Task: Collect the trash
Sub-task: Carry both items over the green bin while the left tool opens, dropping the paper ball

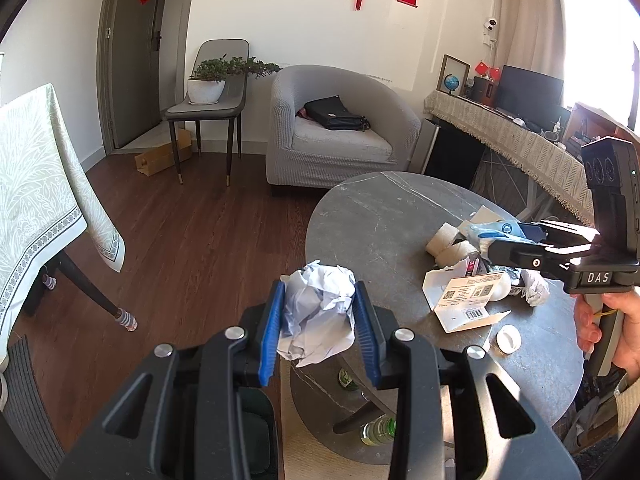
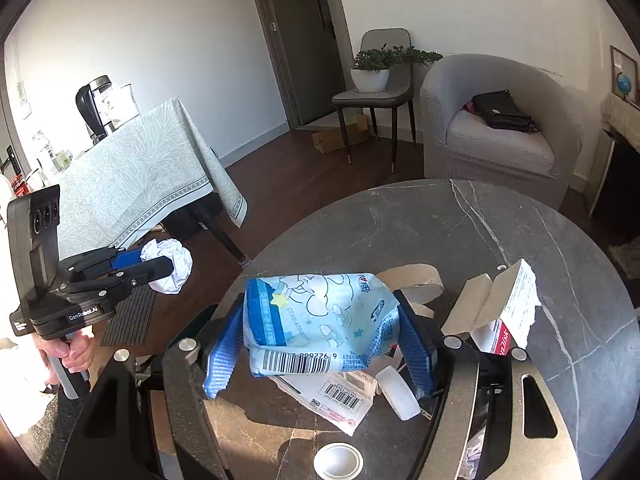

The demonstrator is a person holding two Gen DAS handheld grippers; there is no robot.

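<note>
The desk (image 2: 460, 232) was a round slab of dark grey stone with thin white veins. Litter lay on its near half around a torn white box (image 2: 508, 312). Left of the box sat a cardboard tube (image 2: 416, 280). Nearer than the box lay a flat barcoded label (image 2: 340, 394), a small white block (image 2: 396, 392) touching it, and nearest of all a white cap (image 2: 338, 460).

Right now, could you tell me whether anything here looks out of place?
Yes: a torn cardboard box lies ripped open on the round table among scattered wrappers, and a potted plant sits oddly on a chair seat.
</note>
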